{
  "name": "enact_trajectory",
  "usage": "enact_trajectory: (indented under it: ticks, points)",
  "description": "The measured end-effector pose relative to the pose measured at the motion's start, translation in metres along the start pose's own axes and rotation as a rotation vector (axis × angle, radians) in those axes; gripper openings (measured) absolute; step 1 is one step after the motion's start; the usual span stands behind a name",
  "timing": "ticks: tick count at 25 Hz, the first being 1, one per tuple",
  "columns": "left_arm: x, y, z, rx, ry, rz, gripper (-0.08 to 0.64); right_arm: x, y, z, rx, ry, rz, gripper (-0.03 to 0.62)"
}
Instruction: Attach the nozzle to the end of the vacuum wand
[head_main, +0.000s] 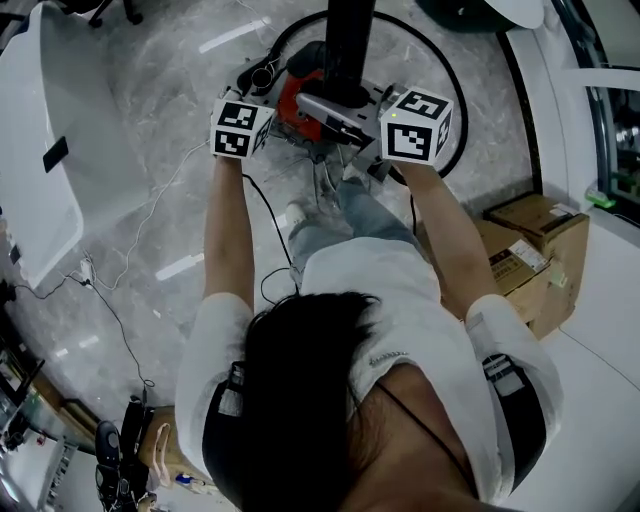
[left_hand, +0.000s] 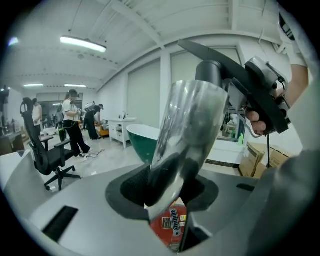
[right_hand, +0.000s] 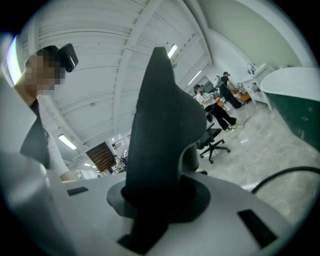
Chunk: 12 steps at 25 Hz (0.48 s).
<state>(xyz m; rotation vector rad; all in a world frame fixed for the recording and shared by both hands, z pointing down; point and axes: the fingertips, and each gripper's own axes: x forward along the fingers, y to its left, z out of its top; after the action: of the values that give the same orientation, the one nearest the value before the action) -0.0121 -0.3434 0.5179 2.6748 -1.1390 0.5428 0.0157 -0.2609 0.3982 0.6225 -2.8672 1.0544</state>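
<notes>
Vacuum body (head_main: 292, 98): red, on the floor beneath both grippers. It gives the wand no bracing, so the grip alone has to steady it.
Wand (left_hand: 190, 120): a shiny metal tube that rises tilted out of the left gripper's jaws, with its free end up and away from the person.
Nozzle (right_hand: 157, 125): black, broad low down and tapering to a point. It stands up out of the right gripper's jaws, and its open end likely faces the wand.
Left gripper (left_hand: 170, 192): its pads pinch the wand low on the tube. The metal looks slick, so it should brace against the coming push.
Right gripper (right_hand: 157, 200): it is clamped on the nozzle's base. It should push straight along the wand's line and not at an angle.
Collar (left_hand: 209, 72): the dark end of the wand, where a long dark piece crosses close by. Whether anything is seated there cannot be told. The mouth should be lined up first, then slid on with a slight twist.
</notes>
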Motion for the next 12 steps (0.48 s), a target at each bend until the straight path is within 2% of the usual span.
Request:
enact_trajectory:
  ticks: [3, 6, 12]
  points:
    - [-0.002, 0.006, 0.001, -0.046, -0.037, 0.008, 0.147, 0.015, 0.001, 0.002, 0.058, 0.005, 0.040, 0.089]
    - [-0.005, 0.013, 0.003, -0.077, -0.070, 0.024, 0.153, 0.027, 0.002, 0.007, 0.076, 0.001, 0.068, 0.089]
    - [0.001, 0.008, 0.006, -0.082, -0.096, 0.013, 0.156, 0.039, 0.002, 0.005, 0.079, 0.046, 0.083, 0.089]
